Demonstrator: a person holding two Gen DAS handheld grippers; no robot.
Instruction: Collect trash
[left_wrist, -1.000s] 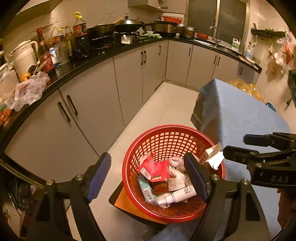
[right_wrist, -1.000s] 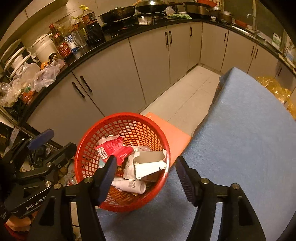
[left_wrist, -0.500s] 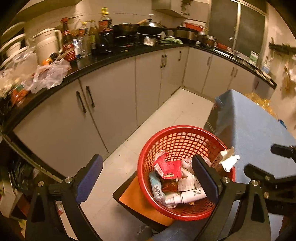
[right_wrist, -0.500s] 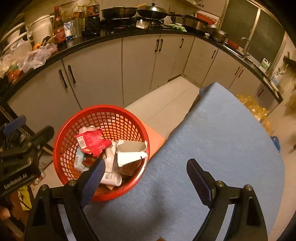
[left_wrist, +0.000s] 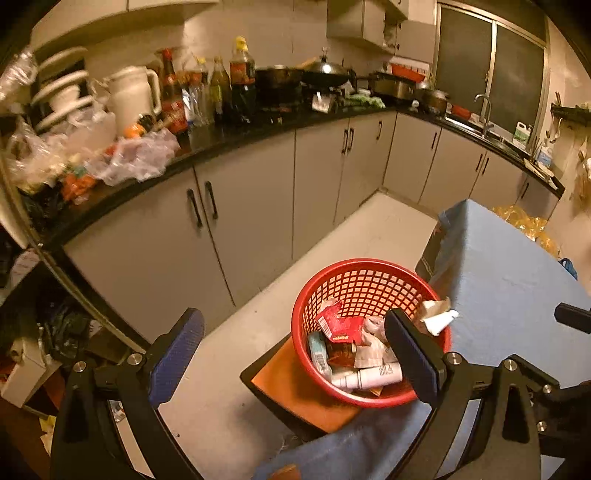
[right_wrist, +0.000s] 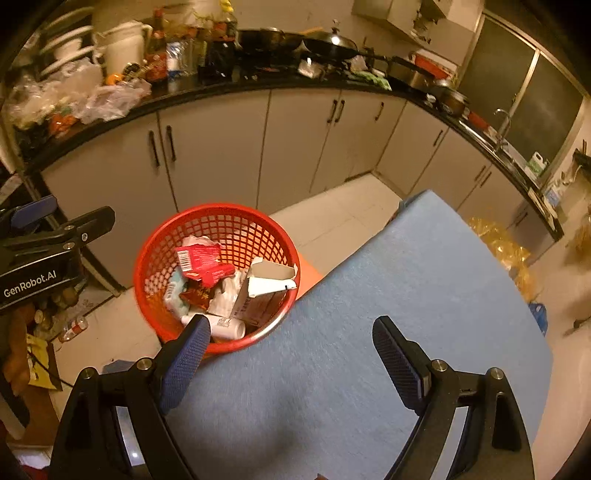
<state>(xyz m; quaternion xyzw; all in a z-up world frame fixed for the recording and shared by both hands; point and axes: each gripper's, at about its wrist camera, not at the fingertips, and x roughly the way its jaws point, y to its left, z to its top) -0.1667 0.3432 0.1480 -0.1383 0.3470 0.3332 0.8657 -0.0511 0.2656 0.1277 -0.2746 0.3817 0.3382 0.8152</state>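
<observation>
A red mesh basket (left_wrist: 369, 280) (right_wrist: 221, 221) stands on an orange stool (left_wrist: 295, 398) beside the blue-covered table (right_wrist: 388, 332). It holds trash: a red wrapper (right_wrist: 201, 260), a torn white carton (right_wrist: 266, 288), a white tube (right_wrist: 225, 326) and other scraps. My left gripper (left_wrist: 295, 354) is open and empty, held back from the basket over the floor. My right gripper (right_wrist: 291, 362) is open and empty above the table's near end, right of the basket.
A black counter (left_wrist: 221, 147) with bottles, pans and plastic bags runs along grey cabinets (left_wrist: 258, 206). A sink (left_wrist: 484, 125) is at the far right. Yellow bags (right_wrist: 506, 251) lie beyond the table. Clutter (right_wrist: 48, 325) lies on the floor at left.
Both grippers have pulled back and up from the basket, so it looks smaller and farther. The trash in the basket has not moved.
</observation>
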